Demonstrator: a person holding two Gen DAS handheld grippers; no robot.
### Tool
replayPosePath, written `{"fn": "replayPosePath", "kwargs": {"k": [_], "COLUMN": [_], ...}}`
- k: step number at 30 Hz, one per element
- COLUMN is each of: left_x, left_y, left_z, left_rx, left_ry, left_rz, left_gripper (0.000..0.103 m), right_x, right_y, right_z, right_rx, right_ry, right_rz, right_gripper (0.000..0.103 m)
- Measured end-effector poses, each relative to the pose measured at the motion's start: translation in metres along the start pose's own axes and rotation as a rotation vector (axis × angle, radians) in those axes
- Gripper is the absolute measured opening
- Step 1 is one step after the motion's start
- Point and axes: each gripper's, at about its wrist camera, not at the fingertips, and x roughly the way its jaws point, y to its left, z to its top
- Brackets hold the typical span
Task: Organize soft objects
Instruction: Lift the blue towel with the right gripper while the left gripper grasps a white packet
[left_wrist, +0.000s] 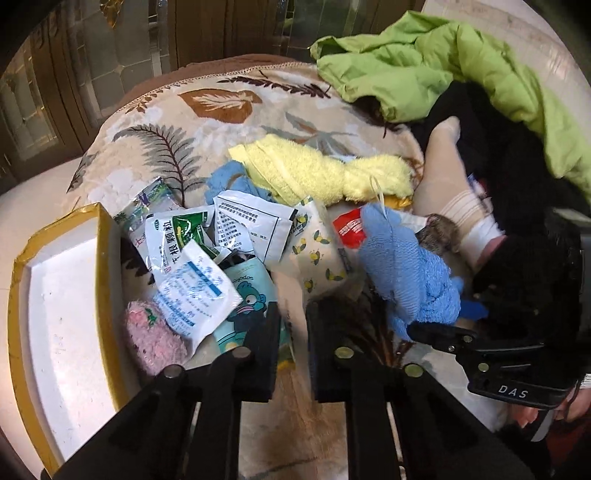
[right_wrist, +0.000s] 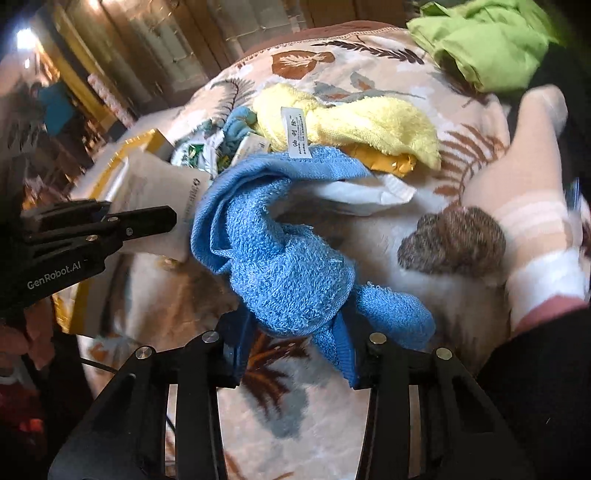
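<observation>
A blue towel (right_wrist: 288, 258) lies bunched on the leaf-print blanket (right_wrist: 332, 424). My right gripper (right_wrist: 295, 354) is shut on its near end, and terry fills the space between both fingers. The same towel (left_wrist: 402, 266) runs to my right gripper (left_wrist: 436, 328) in the left wrist view. My left gripper (left_wrist: 291, 332) is shut on the lower edge of a white lemon-print pouch (left_wrist: 317, 251). From the right wrist view, the pouch (right_wrist: 155, 192) stands upright at the left gripper (right_wrist: 171, 218). A yellow towel (left_wrist: 321, 173) lies behind the blue one.
Several medicine sachets (left_wrist: 177, 236), a teal cartoon packet (left_wrist: 247, 291) and a pink fuzzy piece (left_wrist: 151, 332) lie beside a white box with a yellow rim (left_wrist: 107, 258). A green jacket (left_wrist: 424, 62) is at the back right. A person's socked foot (right_wrist: 524, 184) and a brown furry lump (right_wrist: 454, 240) rest at the right.
</observation>
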Motion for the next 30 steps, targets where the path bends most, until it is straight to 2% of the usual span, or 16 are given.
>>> {"fn": "replayPosePath", "kwargs": {"k": [4,6,14,17,19,21,24,27,28,29,30], "left_x": [-0.014,-0.017,0.000,0.008,0.015,0.020,0.026,0.030,0.033,0.036,0.039], "left_y": [0.007,0.008,0.001,-0.004,-0.006,-0.009,-0.013,-0.008,-0.004,0.000,0.003], "left_z": [0.000,-0.001,-0.007,-0.008,-0.010,-0.013,-0.012,-0.006,-0.003,0.000,0.001], "left_rx": [-0.029,-0.029,-0.004,0.002,-0.011,-0.007,-0.017,-0.071,-0.104,-0.126,-0.146], "left_ry": [-0.017,-0.021,0.023,0.036,0.063,0.074,0.069,0.059,0.057,0.062,0.066], "left_rz": [-0.040,-0.035,-0.021,0.004,0.002,0.007,-0.004,-0.013,-0.007,0.002,0.005], "left_gripper": [0.009,0.009,0.012,0.025,0.038,0.043,0.043,0.041,0.022,0.014,0.011], "right_x": [-0.013,-0.020,-0.034,-0.034,-0.034,-0.035,-0.035,-0.033,-0.032,-0.031,-0.030], "right_y": [0.002,0.005,0.013,0.007,0.003,0.000,0.000,0.000,0.001,0.001,0.001], "right_z": [-0.005,-0.006,-0.006,-0.008,-0.010,-0.012,-0.011,-0.010,-0.010,-0.010,-0.009], "right_rx": [0.059,0.071,0.080,0.101,0.111,0.119,0.116,0.113,0.110,0.107,0.106], "right_ry": [-0.037,-0.053,-0.086,-0.085,-0.087,-0.087,-0.091,-0.091,-0.090,-0.088,-0.086], "right_rz": [0.066,0.081,0.082,0.087,0.083,0.091,0.095,0.099,0.098,0.096,0.091], "right_gripper": [0.038,0.038,0.038,0.038,0.038,0.038,0.038,0.038,0.038,0.038,0.038]}}
